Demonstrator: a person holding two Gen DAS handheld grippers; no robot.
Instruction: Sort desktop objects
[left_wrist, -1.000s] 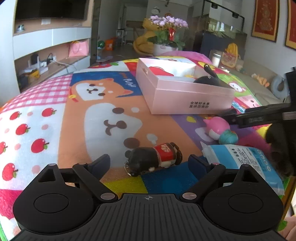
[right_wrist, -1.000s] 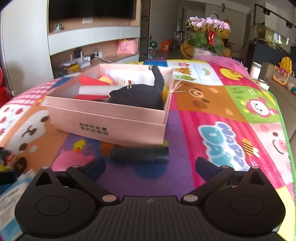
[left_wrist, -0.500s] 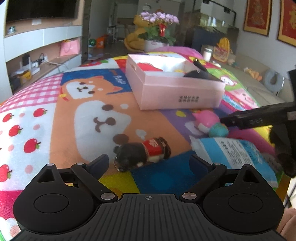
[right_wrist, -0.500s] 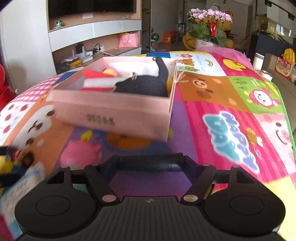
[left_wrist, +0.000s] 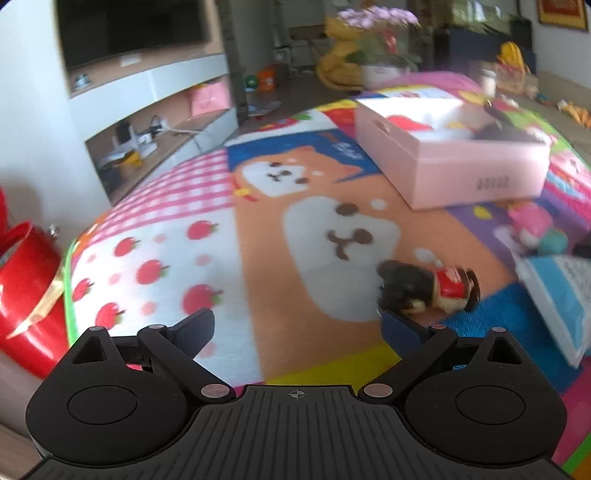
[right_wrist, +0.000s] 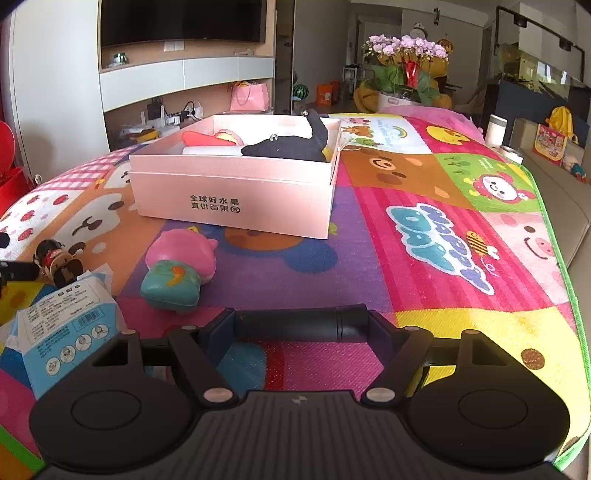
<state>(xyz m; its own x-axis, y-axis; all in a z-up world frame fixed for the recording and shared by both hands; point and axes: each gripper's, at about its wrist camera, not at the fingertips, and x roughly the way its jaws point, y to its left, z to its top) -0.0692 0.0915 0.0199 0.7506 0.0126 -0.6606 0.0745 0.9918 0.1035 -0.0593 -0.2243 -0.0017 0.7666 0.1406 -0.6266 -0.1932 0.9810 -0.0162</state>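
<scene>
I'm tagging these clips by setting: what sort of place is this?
Most likely a home living room. A wall-mounted TV hangs over built-in shelving, a pot of pink orchids stands at the back, and the work surface is a cartoon-animal mat with toys and a pink box.

Right gripper (right_wrist: 301, 326): fingers (right_wrist: 214, 332) clamped on the ends of a black cylinder (right_wrist: 301, 325), held crosswise above the cartoon-print mat (right_wrist: 443, 236). Ahead of the fingers, well apart: open pink box (right_wrist: 232, 199) holding a black plush. Ahead-left: pink-and-teal toy (right_wrist: 177, 271). Left of the fingers: blue-and-white packet (right_wrist: 70, 332); beyond it, a small figurine (right_wrist: 55, 258).
</scene>
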